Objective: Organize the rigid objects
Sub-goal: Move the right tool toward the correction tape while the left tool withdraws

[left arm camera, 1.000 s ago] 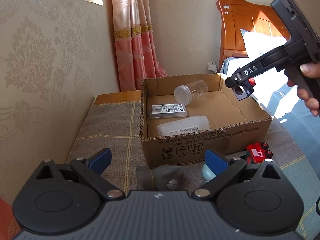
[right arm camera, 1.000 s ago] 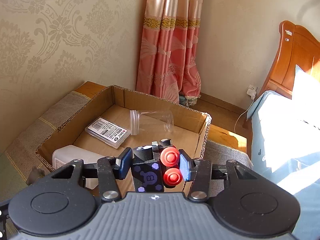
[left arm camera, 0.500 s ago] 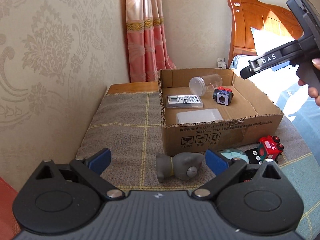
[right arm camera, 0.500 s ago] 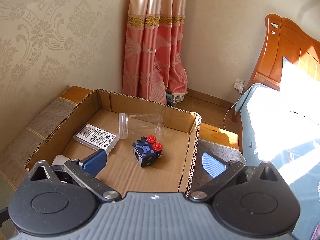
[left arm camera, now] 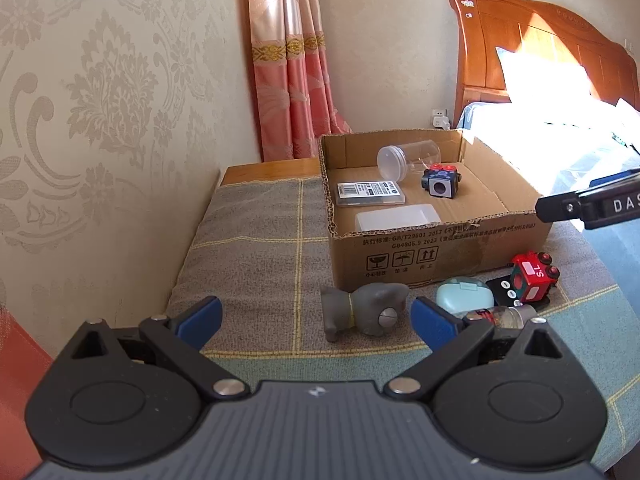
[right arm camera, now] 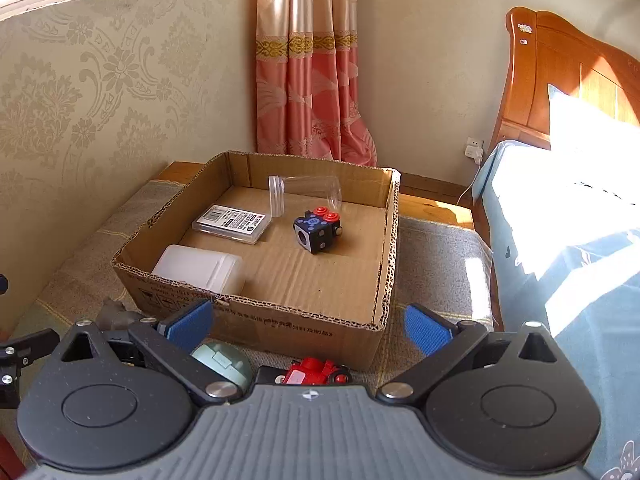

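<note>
Both grippers hang empty as sorted items sit in a cardboard box [right arm camera: 256,320] on a cloth-covered worktop [left arm camera: 256,240].

The left gripper [left arm camera: 316,316] and right gripper [right arm camera: 308,322] have jaws spread apart, holding nothing. Inside the box lie a black cube toy [right arm camera: 318,230], a clear jar [right arm camera: 306,192] on its side, a flat labelled case [right arm camera: 232,224] and a white container [right arm camera: 198,268]. Along the box's near side, on the worktop, rest a grey figurine [left arm camera: 366,310], a pale green case [left arm camera: 464,298] and a red toy train [left arm camera: 534,276].

box [right arm camera: 280,320]: brown, black print
cube [right arm camera: 318,230]: dark blue, red buttons
train [left arm camera: 534,276]: red
case [left arm camera: 464,298]: pale teal, perhaps mint
cloth [left arm camera: 256,248]: grey, yellow checks
</note>
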`<action>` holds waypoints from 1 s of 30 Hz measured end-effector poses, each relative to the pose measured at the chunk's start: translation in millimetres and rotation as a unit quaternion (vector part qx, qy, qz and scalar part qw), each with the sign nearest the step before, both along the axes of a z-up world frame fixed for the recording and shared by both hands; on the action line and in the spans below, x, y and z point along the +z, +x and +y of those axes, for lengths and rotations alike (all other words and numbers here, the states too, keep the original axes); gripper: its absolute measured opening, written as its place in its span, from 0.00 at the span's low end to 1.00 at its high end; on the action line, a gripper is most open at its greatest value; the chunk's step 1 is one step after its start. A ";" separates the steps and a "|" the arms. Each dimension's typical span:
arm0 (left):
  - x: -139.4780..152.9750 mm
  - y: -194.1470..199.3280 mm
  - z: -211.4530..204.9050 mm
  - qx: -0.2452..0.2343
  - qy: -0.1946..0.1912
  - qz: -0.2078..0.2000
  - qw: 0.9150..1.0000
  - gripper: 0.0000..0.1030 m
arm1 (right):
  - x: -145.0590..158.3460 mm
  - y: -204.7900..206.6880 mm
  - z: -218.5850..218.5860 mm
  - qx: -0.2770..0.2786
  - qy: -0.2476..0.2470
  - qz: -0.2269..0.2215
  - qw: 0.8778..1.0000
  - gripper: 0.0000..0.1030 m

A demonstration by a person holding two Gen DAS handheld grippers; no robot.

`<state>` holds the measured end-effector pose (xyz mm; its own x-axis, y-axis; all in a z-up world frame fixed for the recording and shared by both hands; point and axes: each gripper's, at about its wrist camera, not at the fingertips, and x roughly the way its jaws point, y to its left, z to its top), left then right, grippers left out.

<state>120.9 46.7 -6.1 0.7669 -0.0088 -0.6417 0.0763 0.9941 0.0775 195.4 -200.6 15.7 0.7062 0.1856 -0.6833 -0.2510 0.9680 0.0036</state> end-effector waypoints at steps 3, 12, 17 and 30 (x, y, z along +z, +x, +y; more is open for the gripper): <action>-6.0 -6.1 0.8 -0.004 0.003 0.007 1.000 0.97 | -15.0 -25.2 0.1 0.004 0.006 0.007 1.000 1.00; -24.2 -16.6 11.2 -0.013 0.004 0.030 0.999 0.97 | -73.9 -79.6 24.2 0.034 0.002 0.062 0.997 1.00; -28.5 -15.6 17.5 -0.011 0.000 0.036 0.999 0.97 | -92.2 -87.9 47.8 0.026 -0.011 0.060 0.998 1.00; -31.6 -13.5 20.3 0.000 0.010 0.032 0.999 0.97 | -111.7 -85.0 90.3 -0.015 -0.018 0.040 0.999 1.00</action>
<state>107.4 67.0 -37.7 0.7238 0.0036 -0.6900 0.0823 0.9924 0.0915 110.4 -110.3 -95.9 0.6541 0.1392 -0.7435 -0.2216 0.9751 -0.0124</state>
